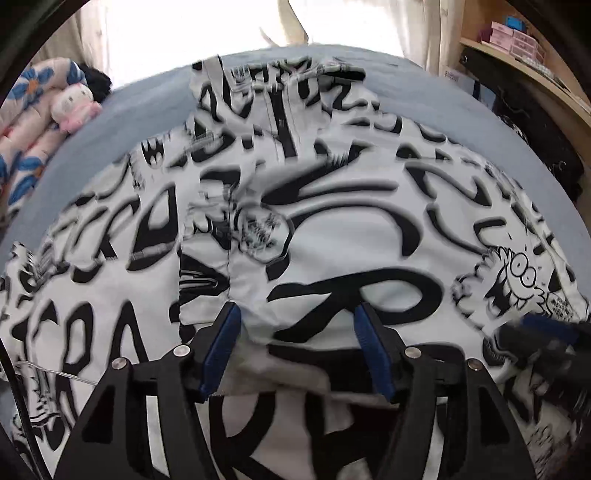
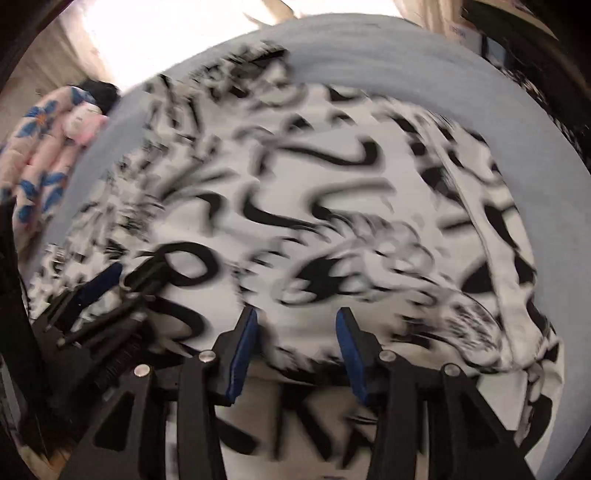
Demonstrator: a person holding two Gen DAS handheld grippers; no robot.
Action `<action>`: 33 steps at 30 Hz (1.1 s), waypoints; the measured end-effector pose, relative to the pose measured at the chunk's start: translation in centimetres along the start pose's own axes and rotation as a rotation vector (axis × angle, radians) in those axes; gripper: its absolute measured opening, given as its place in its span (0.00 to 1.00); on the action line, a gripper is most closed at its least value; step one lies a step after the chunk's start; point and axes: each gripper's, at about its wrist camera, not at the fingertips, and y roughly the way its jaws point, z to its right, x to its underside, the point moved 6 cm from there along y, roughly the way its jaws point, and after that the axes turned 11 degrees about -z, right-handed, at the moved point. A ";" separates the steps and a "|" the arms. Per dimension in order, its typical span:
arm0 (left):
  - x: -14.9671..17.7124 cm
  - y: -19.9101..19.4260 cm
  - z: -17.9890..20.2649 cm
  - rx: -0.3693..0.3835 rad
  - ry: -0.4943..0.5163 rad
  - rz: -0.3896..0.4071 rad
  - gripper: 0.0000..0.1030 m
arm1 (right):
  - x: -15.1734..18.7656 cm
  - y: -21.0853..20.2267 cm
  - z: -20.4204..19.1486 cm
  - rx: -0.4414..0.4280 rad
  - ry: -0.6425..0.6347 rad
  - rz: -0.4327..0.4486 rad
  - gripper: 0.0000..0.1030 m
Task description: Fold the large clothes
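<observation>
Garment: large, white with black graffiti lettering and cartoon figures. Lies spread over the bed, covering most of the blue sheet; folds and overlapping layers run across its middle. A long seam or band runs down its right part in the right wrist view.

Left gripper: black frame, blue pads. Jaws stand wide apart over the near part of the garment. Cloth bunches up between the pads, but they are not closed on it. Nothing is gripped.

Right gripper: same build, blue pads. Jaws parted, somewhat less widely, above the garment's near edge. Holds nothing. The view is heavily motion-blurred.

Relation: the two grippers sit side by side, near each other. The right one shows at the right edge of the left wrist view; the left one shows at the left of the right wrist view.

Surroundings: floral quilt and pink-and-white plush toy at the bed's far left. Wooden shelf with pink boxes at the far right. Bright curtained window beyond the bed.
</observation>
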 end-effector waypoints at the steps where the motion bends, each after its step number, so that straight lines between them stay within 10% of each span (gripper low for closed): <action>1: 0.1 -0.3 -0.3 0.012 0.001 0.011 0.61 | 0.0 -0.4 1.8 0.049 0.021 0.018 0.41; 3: 0.4 -0.6 -0.8 -0.015 -0.004 0.018 0.63 | 0.4 -1.3 6.1 0.193 0.088 0.060 0.41; 7: 1.2 0.2 -3.0 -0.018 -0.097 -0.019 0.81 | 1.2 -1.7 10.3 0.038 0.196 0.061 0.12; 14: 1.4 0.1 -4.4 0.018 -0.163 -0.030 0.81 | 0.7 -0.8 8.1 0.180 0.167 0.056 0.17; 25: 2.2 -3.1 -5.0 0.010 -0.161 0.013 0.81 | 1.6 -0.8 8.8 0.159 0.182 0.099 0.20; 33: 3.2 -6.8 -4.0 0.011 -0.120 0.052 0.81 | 2.3 -0.8 6.4 0.132 0.111 0.138 0.61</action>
